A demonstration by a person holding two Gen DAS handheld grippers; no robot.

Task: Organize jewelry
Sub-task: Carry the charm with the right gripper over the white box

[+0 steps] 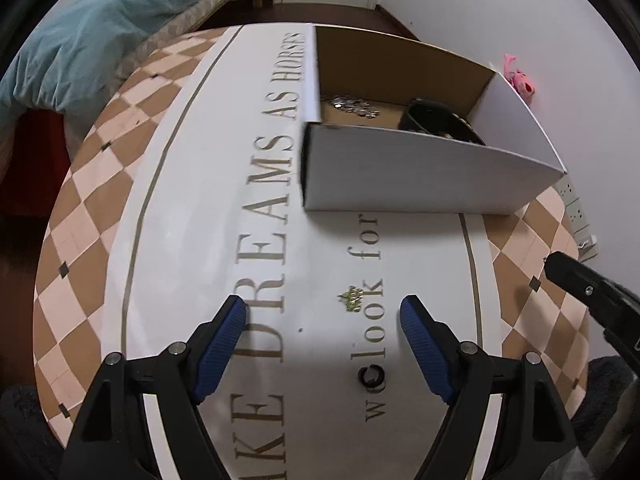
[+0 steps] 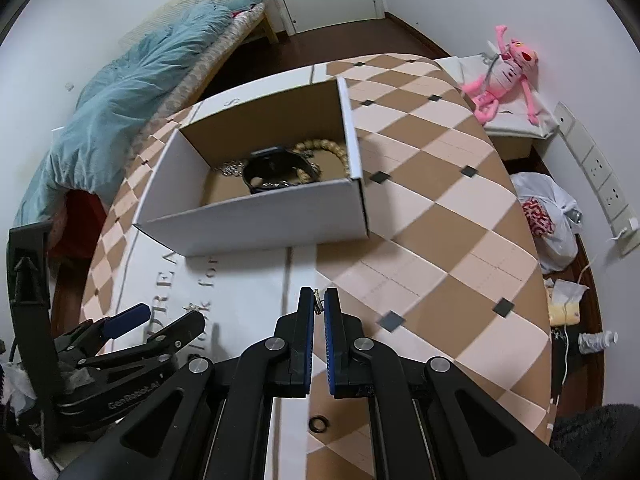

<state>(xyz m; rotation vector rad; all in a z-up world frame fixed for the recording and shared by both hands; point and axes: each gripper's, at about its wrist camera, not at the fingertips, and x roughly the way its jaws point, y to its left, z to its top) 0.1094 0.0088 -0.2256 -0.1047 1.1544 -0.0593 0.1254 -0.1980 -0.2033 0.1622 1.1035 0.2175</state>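
Checkered counter (image 2: 440, 216) carries an open box (image 2: 256, 224) holding jewelry. Left gripper (image 1: 322, 316) spread wide over a gold charm (image 1: 351, 298). Right gripper (image 2: 319, 304) clamps a small metal piece (image 2: 317, 303) (type unclear).

Likely home bedroom: bed (image 2: 224, 40), teal duvet (image 2: 132, 112), pink plush toy (image 2: 506, 76).

Open white box (image 2: 256, 224) holding black watch (image 2: 276, 170), beads (image 2: 332, 148), chain (image 2: 232, 168), black ring (image 1: 371, 376) and gold charm (image 1: 351, 298) on table

We hold our left gripper (image 1: 322, 316) low with its blue-padded fingers (image 1: 222, 344) spread wide, nothing between them. Our right gripper (image 2: 319, 300) points forward, its jaws drawn nearly together, pinching a small metal piece (image 2: 317, 303) at the tips.
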